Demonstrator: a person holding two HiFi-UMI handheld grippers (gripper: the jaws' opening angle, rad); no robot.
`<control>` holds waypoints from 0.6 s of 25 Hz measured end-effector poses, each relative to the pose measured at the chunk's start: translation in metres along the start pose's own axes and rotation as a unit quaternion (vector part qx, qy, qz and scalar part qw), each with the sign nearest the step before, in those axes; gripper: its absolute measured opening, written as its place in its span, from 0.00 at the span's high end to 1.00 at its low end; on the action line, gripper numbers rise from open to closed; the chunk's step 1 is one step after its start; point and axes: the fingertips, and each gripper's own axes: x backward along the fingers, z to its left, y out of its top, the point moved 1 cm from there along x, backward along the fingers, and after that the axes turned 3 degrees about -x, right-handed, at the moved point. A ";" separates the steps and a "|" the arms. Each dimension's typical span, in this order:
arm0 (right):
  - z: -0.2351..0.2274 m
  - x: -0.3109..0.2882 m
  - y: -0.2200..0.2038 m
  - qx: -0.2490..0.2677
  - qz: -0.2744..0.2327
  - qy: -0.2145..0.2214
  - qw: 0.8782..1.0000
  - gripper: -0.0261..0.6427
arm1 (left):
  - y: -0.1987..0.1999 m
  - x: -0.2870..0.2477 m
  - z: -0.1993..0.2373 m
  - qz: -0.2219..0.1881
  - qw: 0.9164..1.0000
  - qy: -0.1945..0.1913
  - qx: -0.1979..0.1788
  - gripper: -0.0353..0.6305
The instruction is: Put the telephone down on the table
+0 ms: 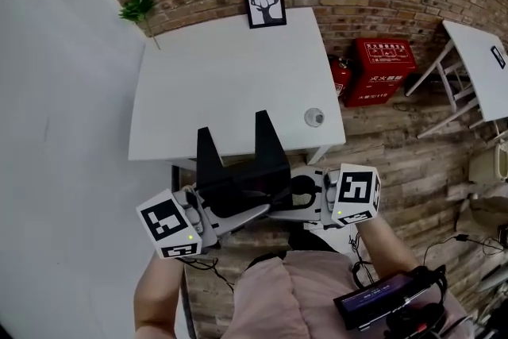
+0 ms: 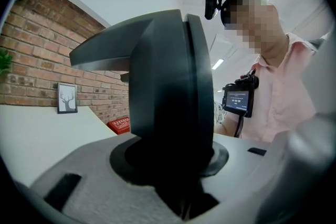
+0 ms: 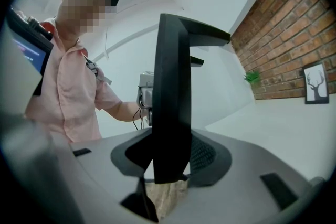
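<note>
- Head view: both forearms reach forward. The left tongs (image 1: 226, 212) and right tongs (image 1: 279, 202) hold the black telephone (image 1: 238, 171) between them at the white worktop's (image 1: 222, 83) near edge.
- Left gripper view: the jaws are clamped on the telephone's body.
- Right gripper view: the jaws pinch its thin panel. A deer picture (image 3: 316, 84) stands against the brick wall (image 3: 283, 34).

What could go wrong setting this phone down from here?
1. The telephone hangs between the left gripper and right gripper near the front edge of the table. Lowered too early, it could clip that edge.
2. If one gripper's jaws open first, it may tip.
</note>
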 end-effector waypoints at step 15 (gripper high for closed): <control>-0.066 -0.013 0.046 0.026 0.009 0.013 1.000 0.71 | 0.035 0.013 0.070 -0.006 0.999 0.024 -0.023 0.71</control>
